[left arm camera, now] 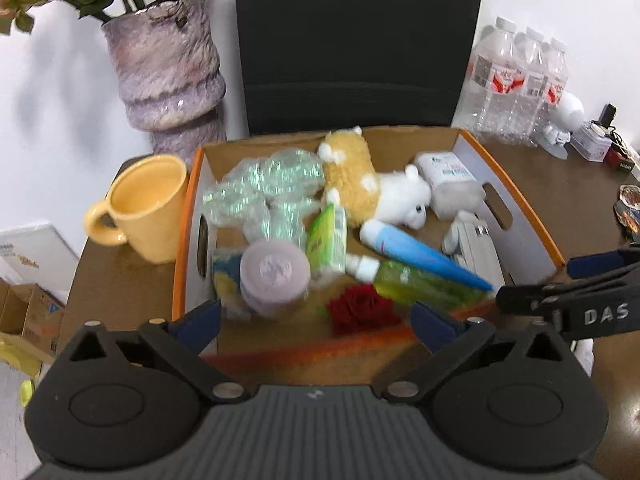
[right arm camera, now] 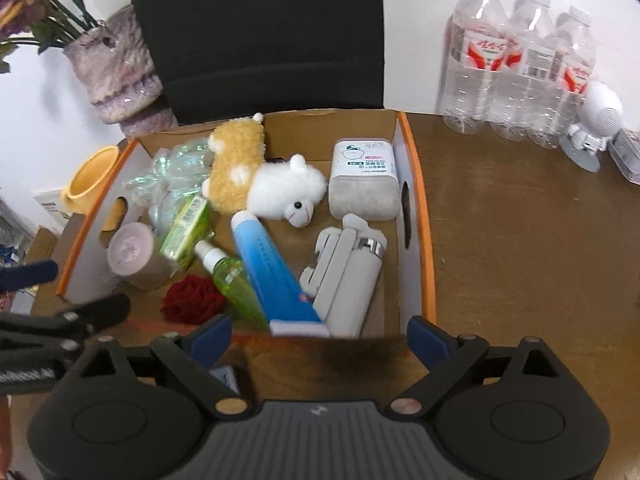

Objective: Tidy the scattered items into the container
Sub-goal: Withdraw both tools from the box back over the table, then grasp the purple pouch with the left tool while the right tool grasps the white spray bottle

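An orange-rimmed cardboard box (left arm camera: 182, 240) (right arm camera: 424, 240) stands on the brown table. It holds a plush alpaca (left arm camera: 372, 184) (right arm camera: 264, 176), crumpled bubble wrap (left arm camera: 260, 192), a green packet (left arm camera: 326, 240), a purple roll (left arm camera: 274, 276) (right arm camera: 132, 256), a green spray bottle (left arm camera: 412, 280) (right arm camera: 232, 280), a blue tube (left arm camera: 420, 252) (right arm camera: 272, 268), a red rose (left arm camera: 360, 308) (right arm camera: 192, 298), a grey folded stand (right arm camera: 348, 272) and a white tub (right arm camera: 364, 176). My left gripper (left arm camera: 318, 320) is open and empty above the box's near wall. My right gripper (right arm camera: 320, 336) is open and empty at the near wall.
A yellow mug (left arm camera: 140, 208) stands left of the box. A purple vase with flowers (left arm camera: 168, 72) is at the back left. Three water bottles (right arm camera: 520, 64) and a white figurine (right arm camera: 592, 128) stand at the back right. A black chair back (left arm camera: 356, 40) is behind the box.
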